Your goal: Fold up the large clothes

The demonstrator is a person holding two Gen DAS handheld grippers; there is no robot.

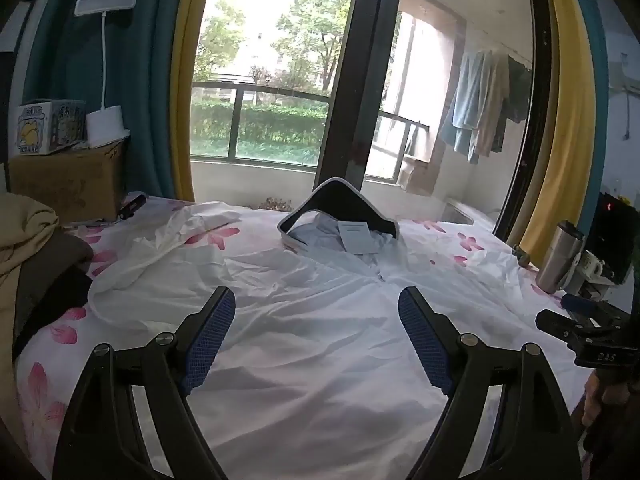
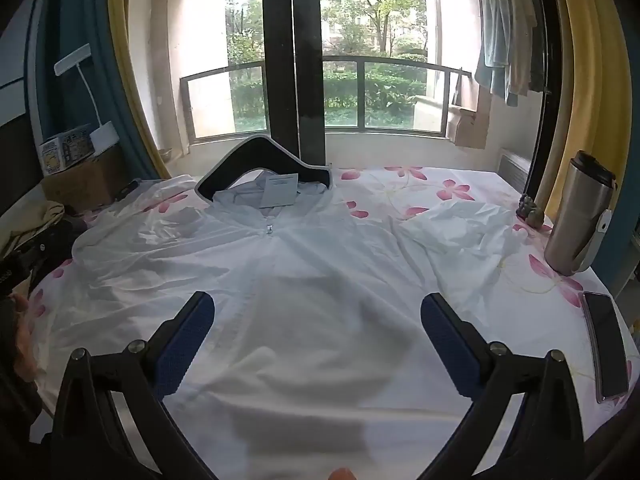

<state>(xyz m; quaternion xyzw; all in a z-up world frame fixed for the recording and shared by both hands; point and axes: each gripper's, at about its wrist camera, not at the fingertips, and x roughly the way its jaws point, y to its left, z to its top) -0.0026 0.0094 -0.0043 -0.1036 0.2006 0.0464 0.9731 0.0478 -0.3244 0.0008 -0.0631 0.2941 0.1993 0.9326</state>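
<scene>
Containers: cardboard box (image 1: 68, 184) at the table's far left carried a printed carton (image 1: 48, 128) and a white lamp base (image 1: 106, 126); steel tumbler (image 2: 580, 216) stood lidded at right, contents unseen. White jacket (image 2: 304, 280) lay spread front-up on the floral cloth (image 2: 440, 184), zipped, wrinkled, paper tag (image 2: 280, 190) at the collar. Left gripper (image 1: 316, 334) and right gripper (image 2: 318, 338) hovered wide apart, empty.

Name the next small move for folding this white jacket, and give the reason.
Probably bring the right gripper to the right sleeve and close on it. The white jacket lies spread flat, zipped, both sleeves out, and both grippers hover open and empty above it, so folding a sleeve inward looks like the first step.
</scene>
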